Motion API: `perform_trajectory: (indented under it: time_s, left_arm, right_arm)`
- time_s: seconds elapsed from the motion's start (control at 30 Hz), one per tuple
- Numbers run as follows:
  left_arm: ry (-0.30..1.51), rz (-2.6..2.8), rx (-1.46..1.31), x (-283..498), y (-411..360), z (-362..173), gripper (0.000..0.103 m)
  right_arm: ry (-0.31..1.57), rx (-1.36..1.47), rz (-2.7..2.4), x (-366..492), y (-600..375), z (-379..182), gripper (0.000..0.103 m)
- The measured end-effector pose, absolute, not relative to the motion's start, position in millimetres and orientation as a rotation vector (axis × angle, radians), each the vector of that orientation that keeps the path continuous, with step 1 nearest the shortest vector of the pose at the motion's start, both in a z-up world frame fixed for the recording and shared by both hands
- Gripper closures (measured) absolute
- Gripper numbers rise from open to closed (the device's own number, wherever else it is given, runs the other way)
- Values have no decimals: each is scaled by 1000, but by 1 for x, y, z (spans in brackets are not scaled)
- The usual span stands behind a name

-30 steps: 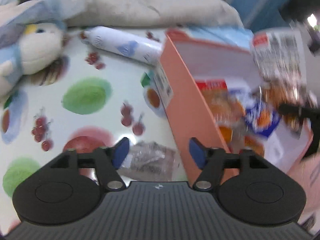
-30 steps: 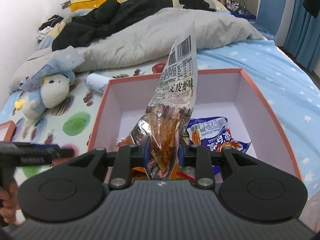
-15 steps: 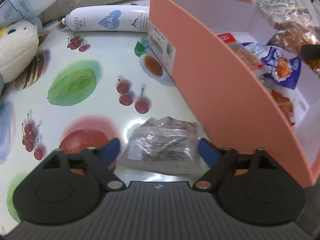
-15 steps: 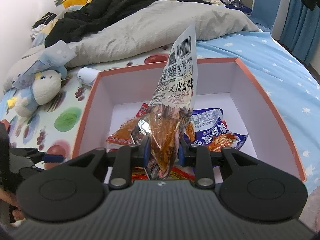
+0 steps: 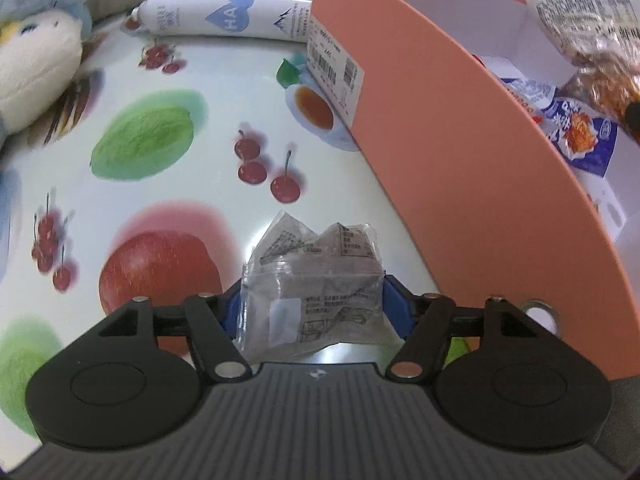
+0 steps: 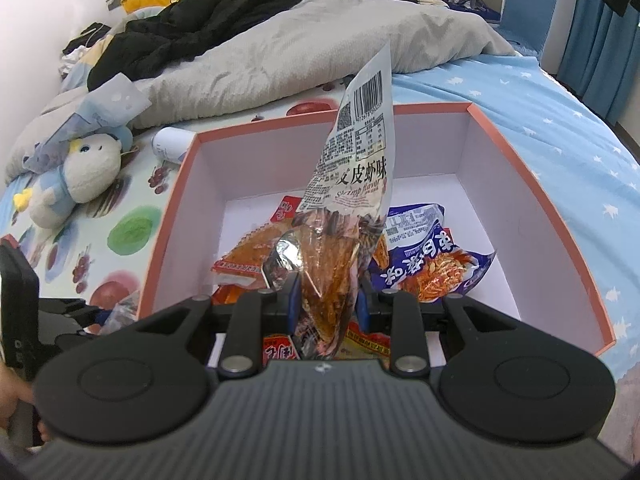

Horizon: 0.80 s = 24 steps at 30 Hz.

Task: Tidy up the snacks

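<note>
Beside box (image 5: pixel 460 152) — bottle (image 5: pixel 228 16), plush (image 5: pixel 28 72).

One orange box (image 6: pixel 540 196), one plush toy (image 6: pixel 76 176), one white tube (image 5: pixel 228 16), one clear packet (image 5: pixel 316 292), several snack bags (image 6: pixel 424 256) inside.

Both views are evenly and brightly lit by soft, diffuse light, with no hard shadows. In the left wrist view a pale sheen lies on the glossy fruit-print cloth (image 5: pixel 172 152), and a faint shadow sits along the foot of the orange box (image 5: pixel 460 152). The clear packet (image 5: pixel 316 296) is sharp, while the snack bag (image 5: pixel 592 28) at the upper right is softly blurred. Fisheye distortion bows the box wall and bends straight lines near the edges. In the right wrist view the centre is crisp; the blue curtain (image 6: pixel 596 32) and the left tool (image 6: pixel 48 320) at the margins are stretched and slightly soft, and the corners darken.
</note>
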<state>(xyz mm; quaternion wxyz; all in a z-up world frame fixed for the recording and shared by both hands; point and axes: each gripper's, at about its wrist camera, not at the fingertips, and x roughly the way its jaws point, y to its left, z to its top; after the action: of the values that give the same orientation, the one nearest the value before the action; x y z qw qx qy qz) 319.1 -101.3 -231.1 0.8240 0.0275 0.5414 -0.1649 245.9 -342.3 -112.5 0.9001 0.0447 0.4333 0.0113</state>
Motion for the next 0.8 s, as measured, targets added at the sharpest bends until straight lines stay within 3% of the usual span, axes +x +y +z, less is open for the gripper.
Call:
perform_trajectory:
  time_s: [0.3, 0.8]
  left_arm:
    - [1115, -270, -6, 302, -93, -196, 33]
    - [862, -268, -100, 289, -104, -67, 32]
  right_arm:
    - [868, 95, 25, 237, -341, -103, 73]
    - [775, 89, 55, 228, -337, -67, 73]
